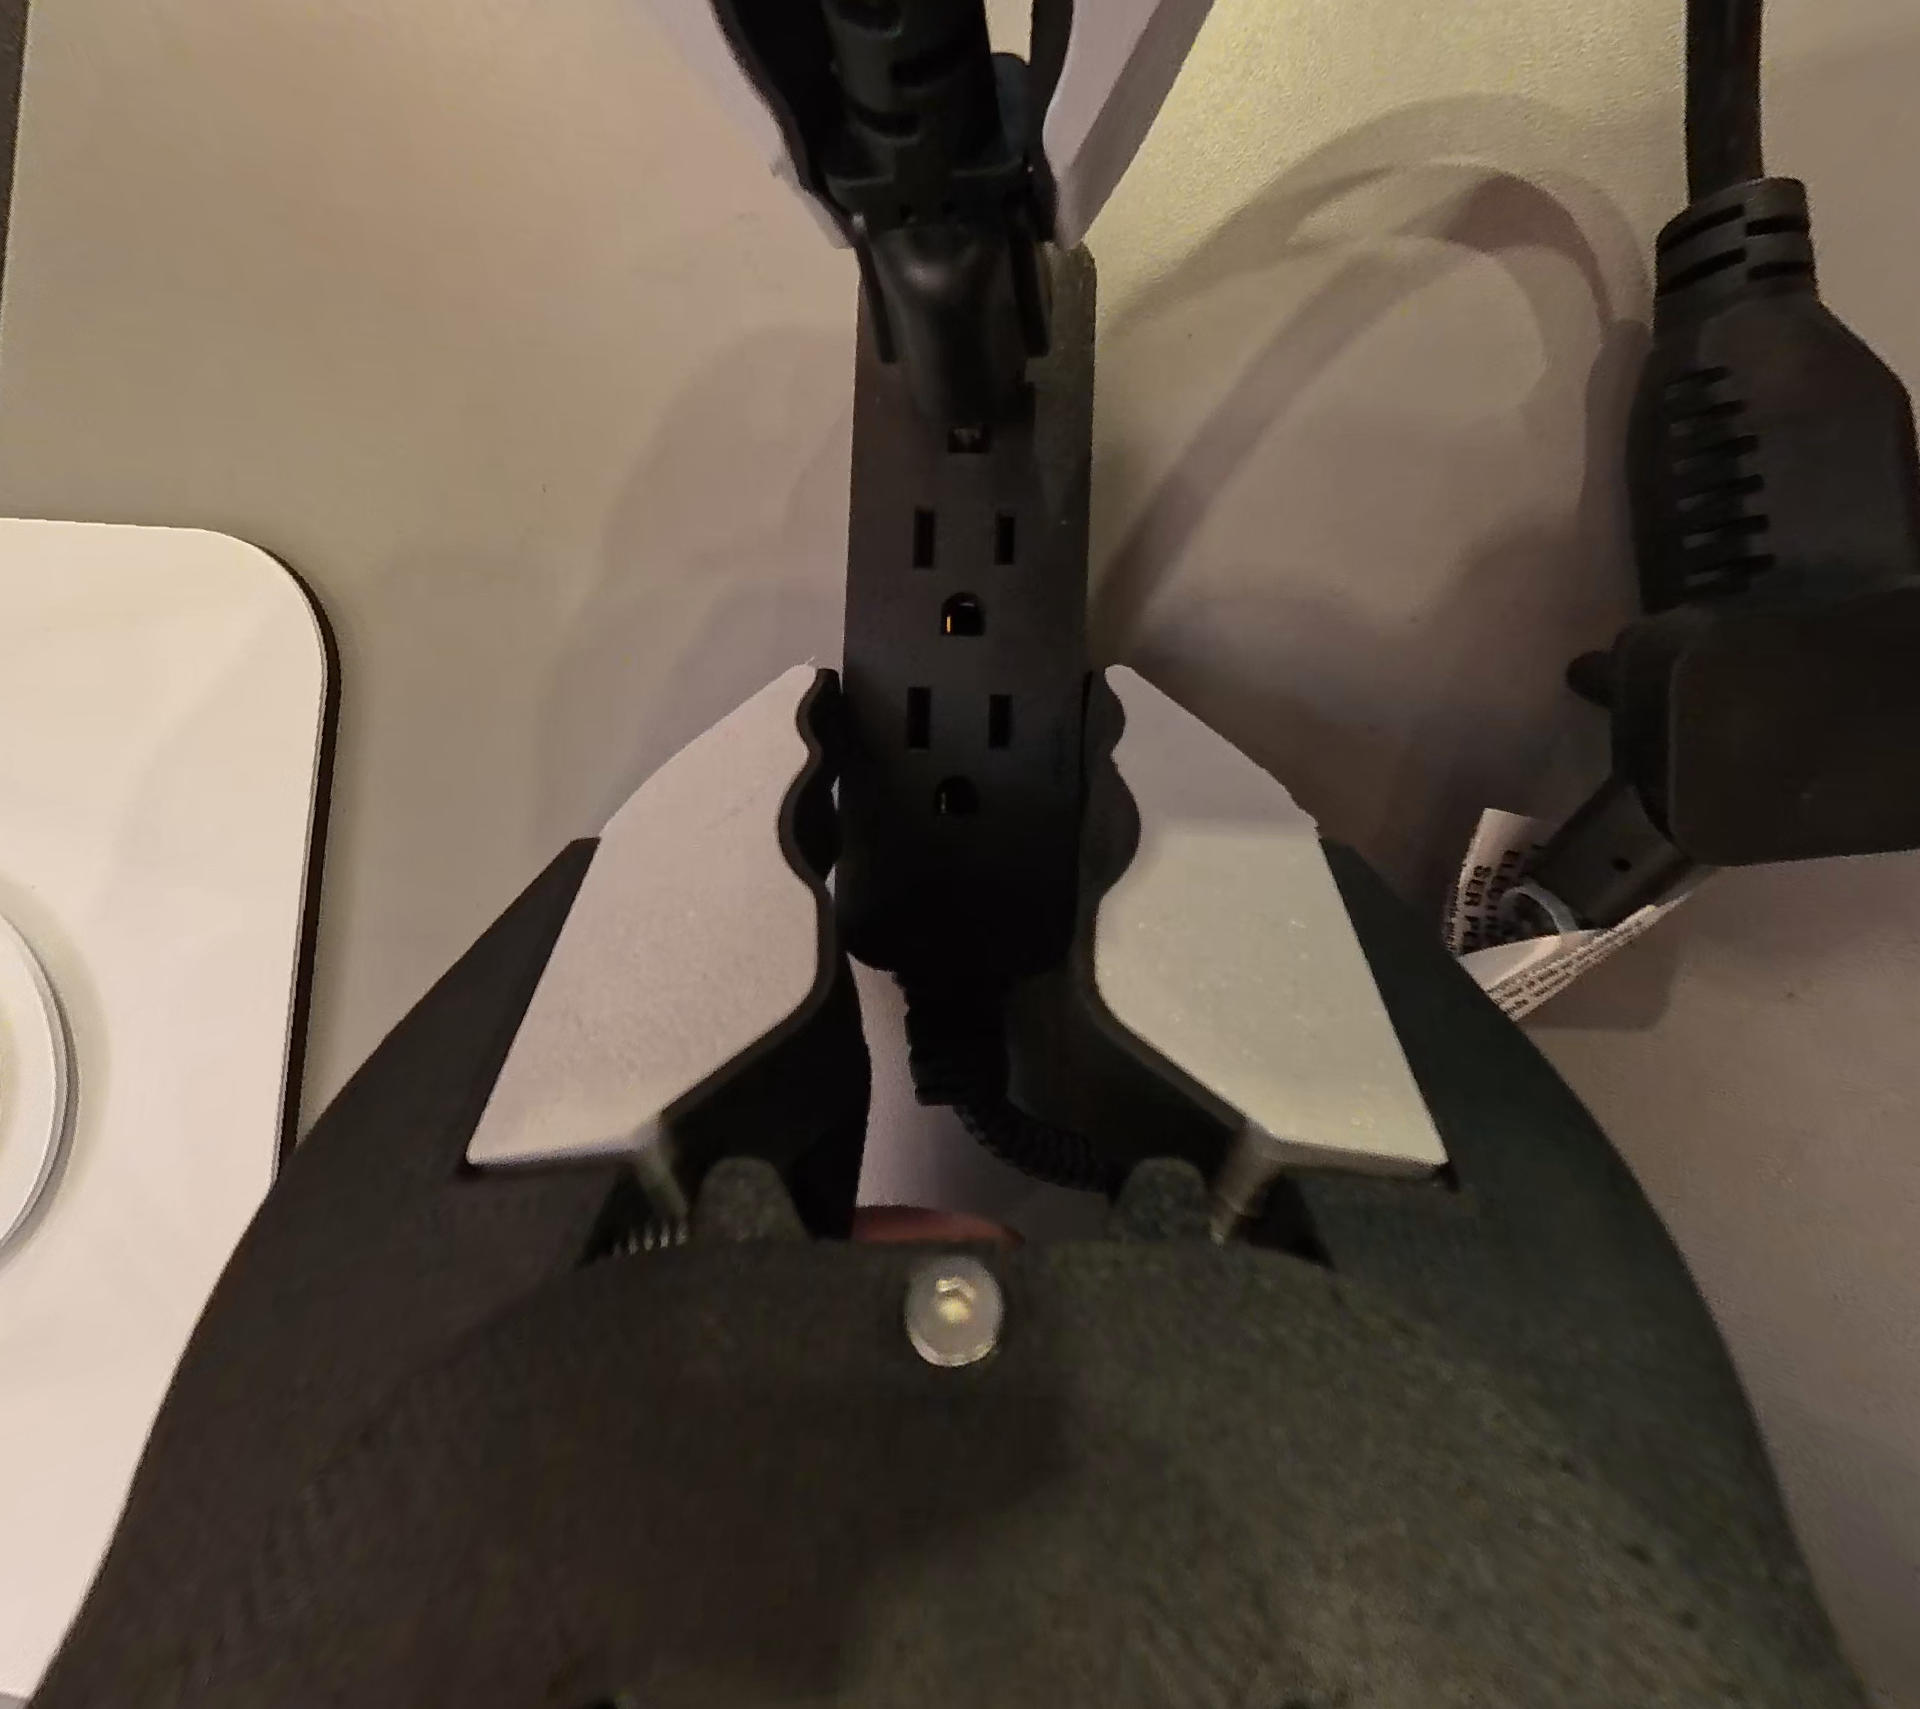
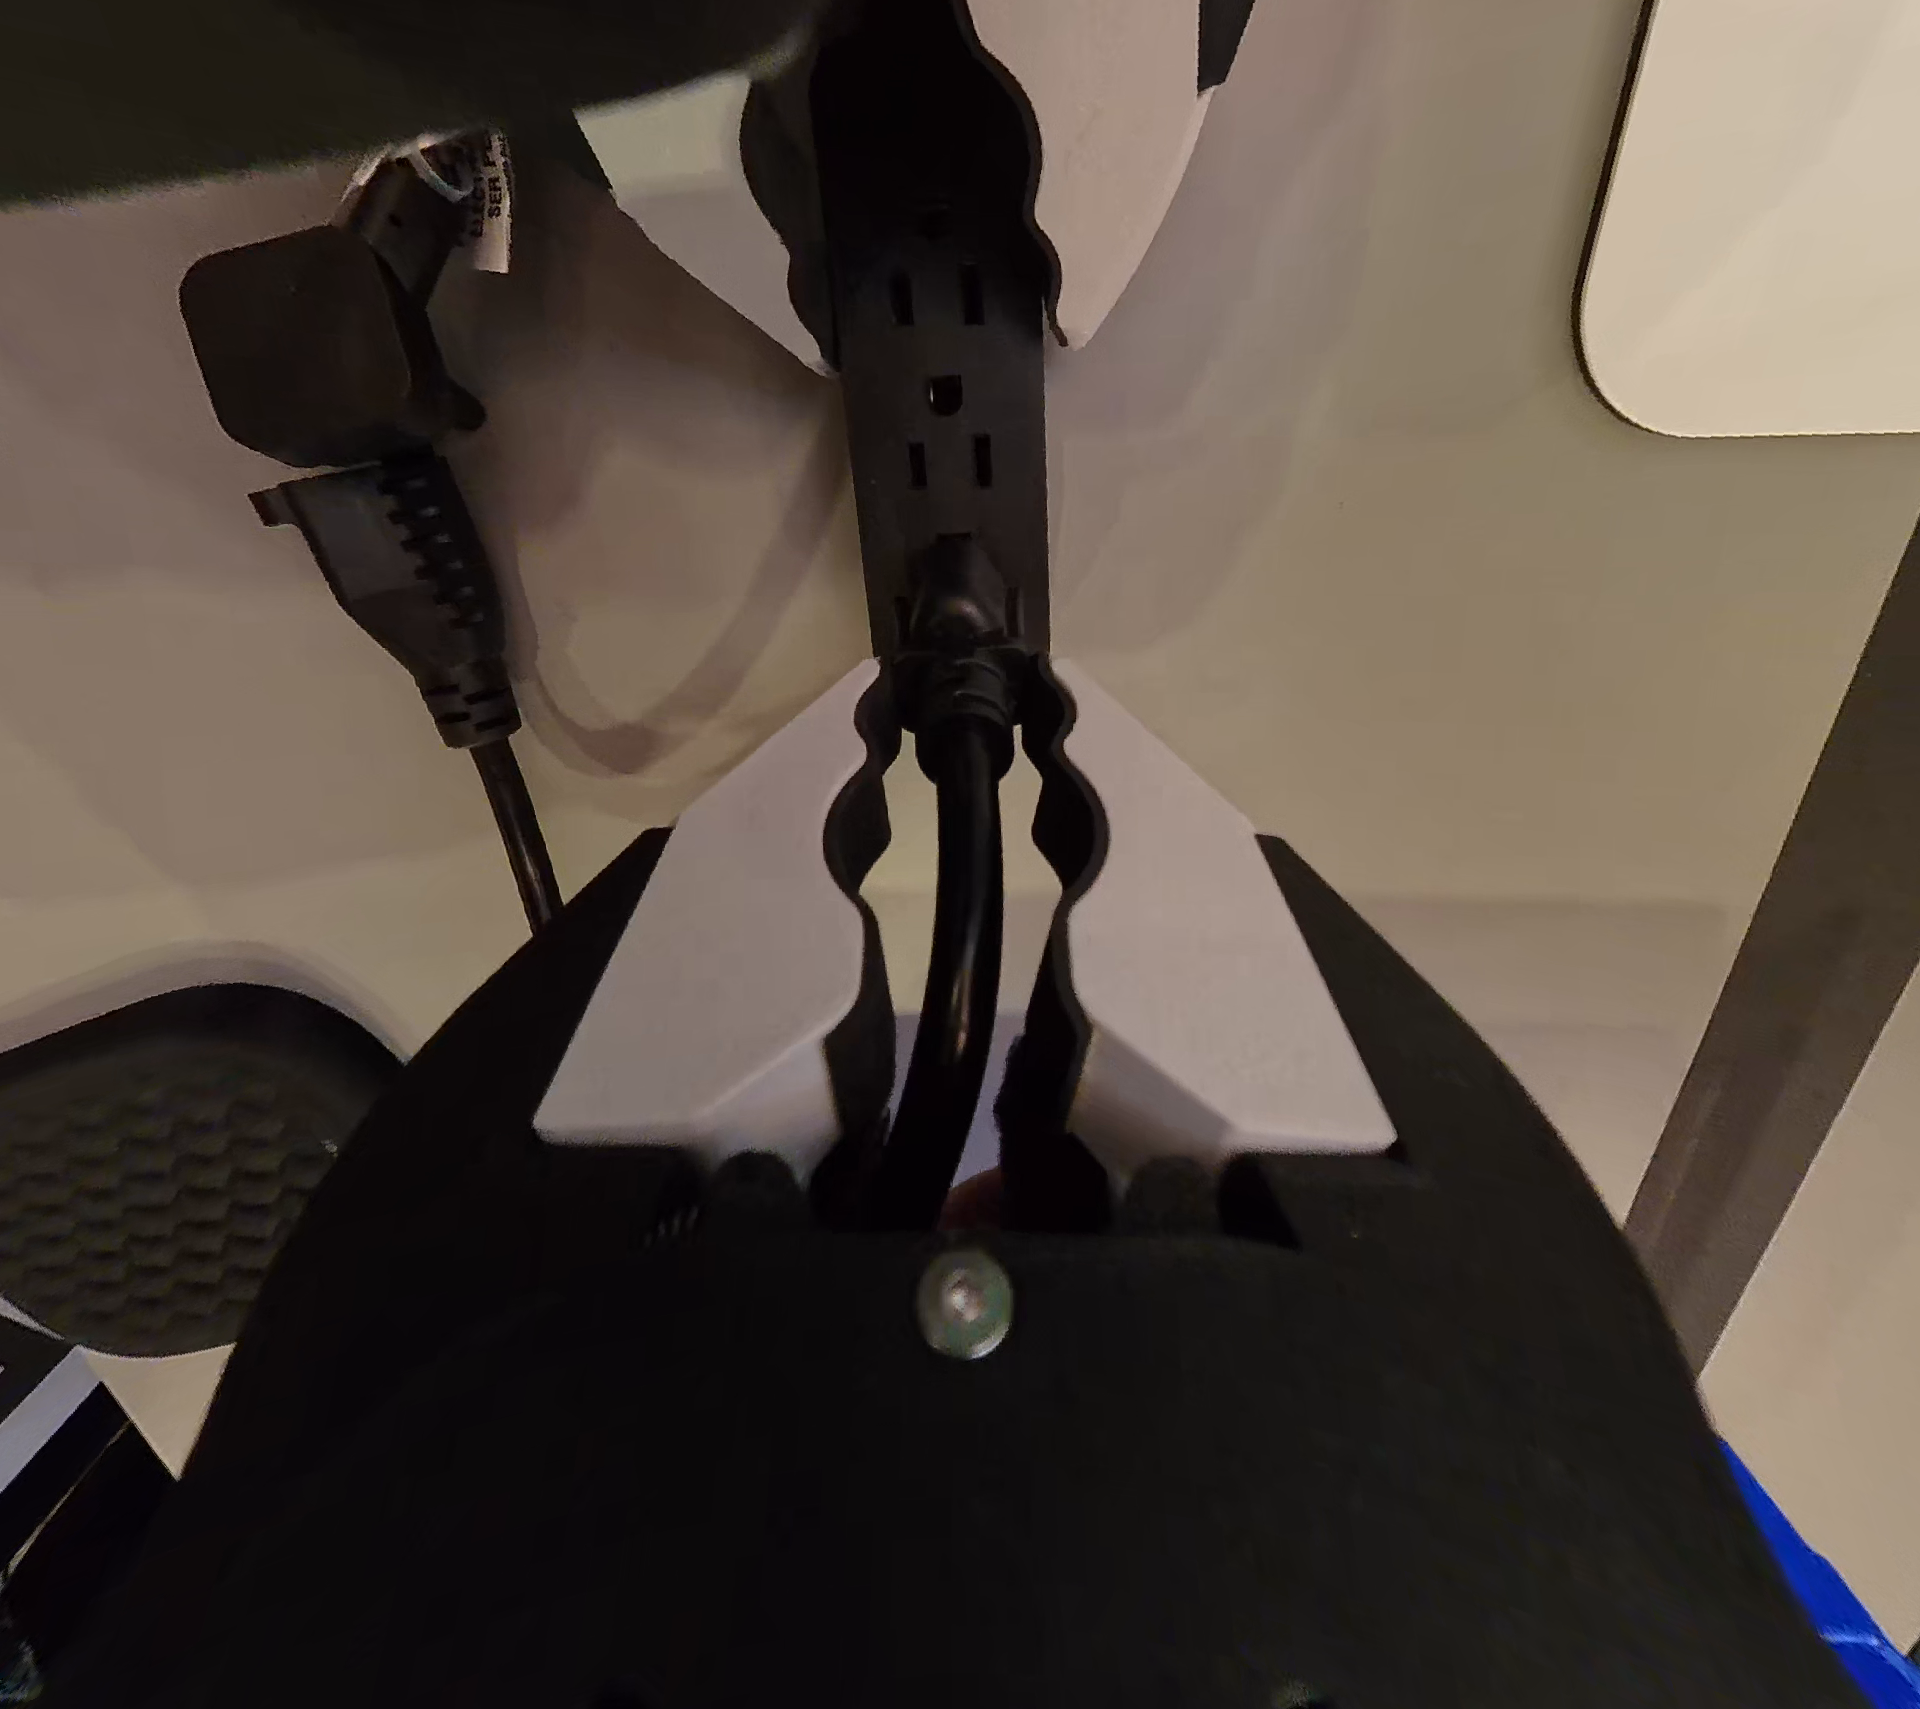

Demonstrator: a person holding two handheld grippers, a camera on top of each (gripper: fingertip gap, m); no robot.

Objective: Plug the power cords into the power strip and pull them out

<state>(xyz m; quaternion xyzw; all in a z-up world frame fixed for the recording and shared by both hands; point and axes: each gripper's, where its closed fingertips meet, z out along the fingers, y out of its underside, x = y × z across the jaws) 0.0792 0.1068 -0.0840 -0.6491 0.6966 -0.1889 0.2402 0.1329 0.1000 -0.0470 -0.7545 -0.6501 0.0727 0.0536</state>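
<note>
A black power strip (image 1: pixel 961 610) lies on the white table, also in the right wrist view (image 2: pixel 951 433). My left gripper (image 1: pixel 966 693) is shut on the strip's cord end, a finger on each side; the right wrist view shows it from afar (image 2: pixel 940 340). My right gripper (image 2: pixel 961 677) is shut on a black plug (image 2: pixel 951 610) at the strip's end outlet, its cord (image 2: pixel 961 880) running back between the fingers. The left wrist view shows this gripper (image 1: pixel 945 225) and plug (image 1: pixel 935 298) at the far end. How deep the prongs sit is hidden. The two nearer outlets are empty.
A second black cord's plug (image 1: pixel 1756 537) with a white tag (image 1: pixel 1538 921) lies loose right of the strip, seen at left in the right wrist view (image 2: pixel 343 433). A white rounded board (image 1: pixel 156 776) lies to the left. A dark textured object (image 2: pixel 156 1171) sits low left. The left gripper's tips are roughly 7 centimetres from the right gripper's. Both grippers' tips are roughly 30 centimetres from the dark textured object (image 2: pixel 156 1171).
</note>
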